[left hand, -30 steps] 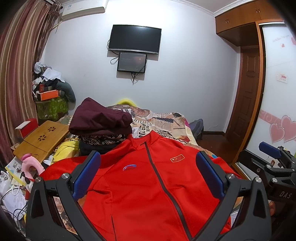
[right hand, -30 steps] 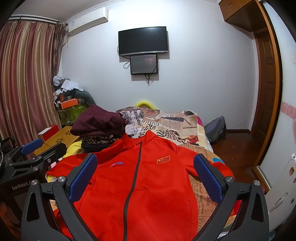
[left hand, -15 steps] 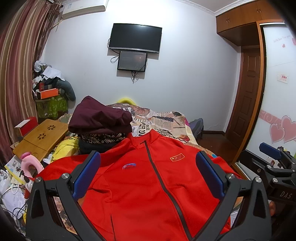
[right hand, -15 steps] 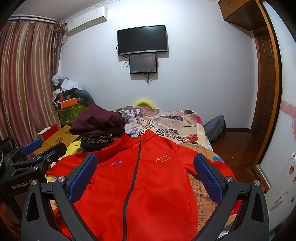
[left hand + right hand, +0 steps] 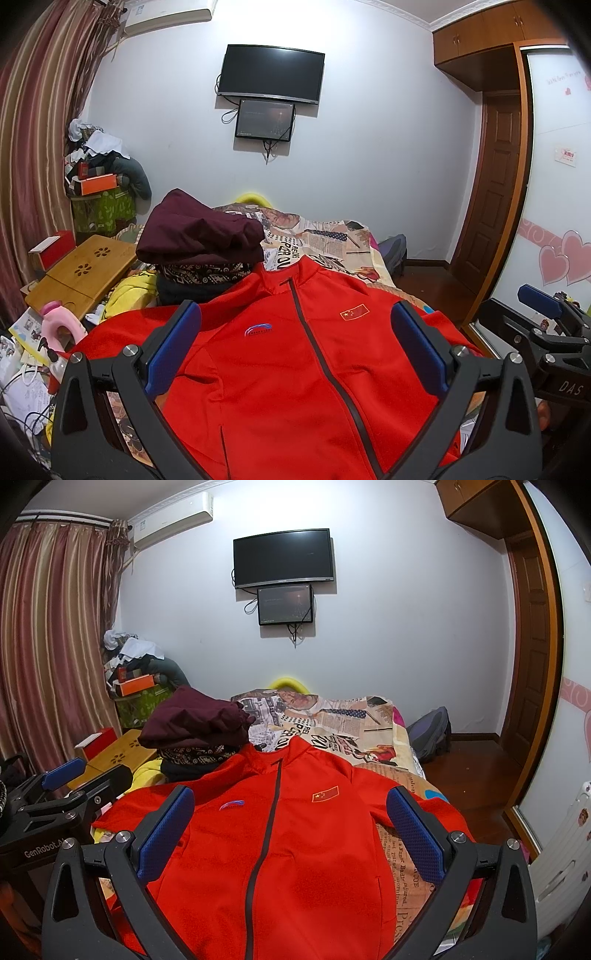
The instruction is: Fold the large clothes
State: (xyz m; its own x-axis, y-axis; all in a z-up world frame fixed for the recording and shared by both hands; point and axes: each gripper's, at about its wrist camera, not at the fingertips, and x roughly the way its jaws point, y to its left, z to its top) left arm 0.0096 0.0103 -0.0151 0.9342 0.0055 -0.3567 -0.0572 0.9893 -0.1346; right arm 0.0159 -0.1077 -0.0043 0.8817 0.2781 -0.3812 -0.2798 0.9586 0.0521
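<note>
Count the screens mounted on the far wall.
2. A large dark TV hangs high on the wall, and a smaller monitor sits directly below it, with cables dangling underneath. Both appear in each wrist view; none seems hidden.

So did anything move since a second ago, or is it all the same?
Nearly the same. Both views shift only a tiny bit, so the hands barely drifted. Nothing was grabbed or dropped: the left tongs and right tongs stay open above the red jacket, which lies flat and zipped.
</note>
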